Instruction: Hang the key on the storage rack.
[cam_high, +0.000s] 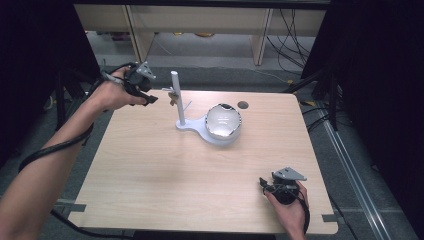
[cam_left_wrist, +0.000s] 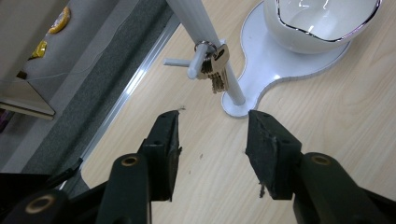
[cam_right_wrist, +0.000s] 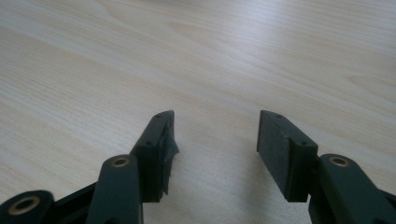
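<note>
A white stand (cam_high: 178, 100) rises from a flat white base (cam_left_wrist: 263, 65) near the far middle of the table. A bunch of keys (cam_left_wrist: 215, 65) hangs by its ring on a short peg off the stand's post (cam_left_wrist: 198, 28); from the high view the keys (cam_high: 173, 96) show on the post's left side. A white bowl (cam_high: 223, 121) with a silver rim sits on the base. My left gripper (cam_left_wrist: 212, 126) is open just short of the keys, with nothing between its jaws. My right gripper (cam_right_wrist: 215, 128) is open over bare wood at the front right (cam_high: 263, 184).
The wooden table (cam_high: 150, 165) has a round cable hole (cam_high: 243, 105) behind the bowl. Beyond its far edge are a grey floor, a metal rail (cam_left_wrist: 126, 93) and the legs of a shelf unit (cam_high: 260, 45). Cables lie on the floor at the right.
</note>
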